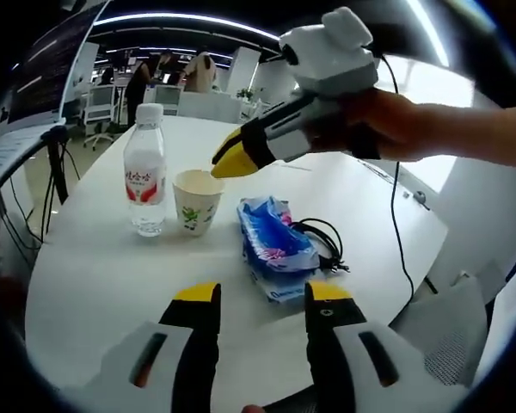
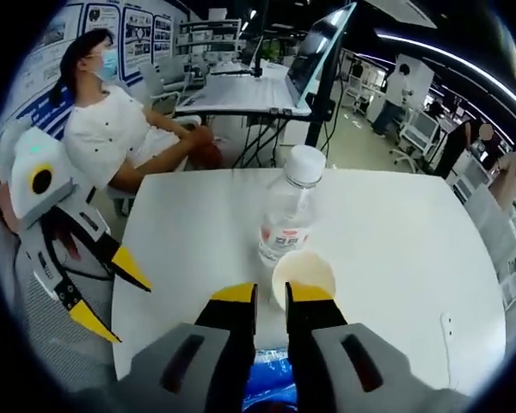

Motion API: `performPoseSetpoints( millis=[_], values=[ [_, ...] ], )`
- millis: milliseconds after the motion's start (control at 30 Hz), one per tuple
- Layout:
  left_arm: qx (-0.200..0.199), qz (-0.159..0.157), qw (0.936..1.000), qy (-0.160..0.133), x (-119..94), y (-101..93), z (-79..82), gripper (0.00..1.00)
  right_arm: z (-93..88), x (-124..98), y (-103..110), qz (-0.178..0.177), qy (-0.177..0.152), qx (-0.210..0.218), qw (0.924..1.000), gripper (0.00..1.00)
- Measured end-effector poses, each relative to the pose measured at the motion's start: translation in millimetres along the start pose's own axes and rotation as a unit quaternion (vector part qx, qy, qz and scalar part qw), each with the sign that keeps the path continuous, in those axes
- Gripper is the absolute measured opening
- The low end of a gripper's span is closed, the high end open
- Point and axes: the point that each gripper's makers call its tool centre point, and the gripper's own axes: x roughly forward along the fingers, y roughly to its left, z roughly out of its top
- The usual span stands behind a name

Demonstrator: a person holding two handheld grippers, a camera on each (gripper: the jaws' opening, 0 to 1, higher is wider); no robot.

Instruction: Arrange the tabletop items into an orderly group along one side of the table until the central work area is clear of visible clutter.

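The left gripper [image 1: 262, 297] is waiting low with wide jaws before the blue tissue pack [image 1: 275, 245] and black cable [image 1: 325, 241]. Farther, the right gripper [image 2: 271, 297], jaws narrow and empty, is reaching the paper cup [image 2: 303, 277] beside the water bottle [image 2: 288, 215]; it should pinch the rim gently and avoid tipping the bottle on the white table [image 2: 396, 249].

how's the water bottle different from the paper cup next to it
The water bottle is clear plastic with a white cap and a red and white label; the paper cup is opaque cream with a small green print. The bottle stands taller and is capped shut, while the cup is short and open at the top. In the right gripper view, the bottle stands beyond the cup. Both stand upright on the white table.
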Motion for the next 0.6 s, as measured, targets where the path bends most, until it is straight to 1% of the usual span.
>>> performPoseSetpoints(
  millis=[200, 433, 600],
  values=[
    [-0.001, 0.003, 1.0000, 0.002, 0.4, 1.2, -0.8, 0.38, -11.5, -19.5, -3.1, -0.018, -0.009, 0.018, 0.9997, 0.13],
    [-0.003, 0.009, 1.0000, 0.001, 0.4, 3.8, -0.8, 0.38, -34.4, -48.7, -14.2, -0.047, -0.018, 0.059, 0.9970, 0.13],
    [-0.007, 0.014, 0.9999, -0.001, -0.3, 6.2, -0.6, 0.38, -50.5, -64.6, -20.9, -0.065, -0.019, 0.075, 0.9949, 0.13]
  ],
)
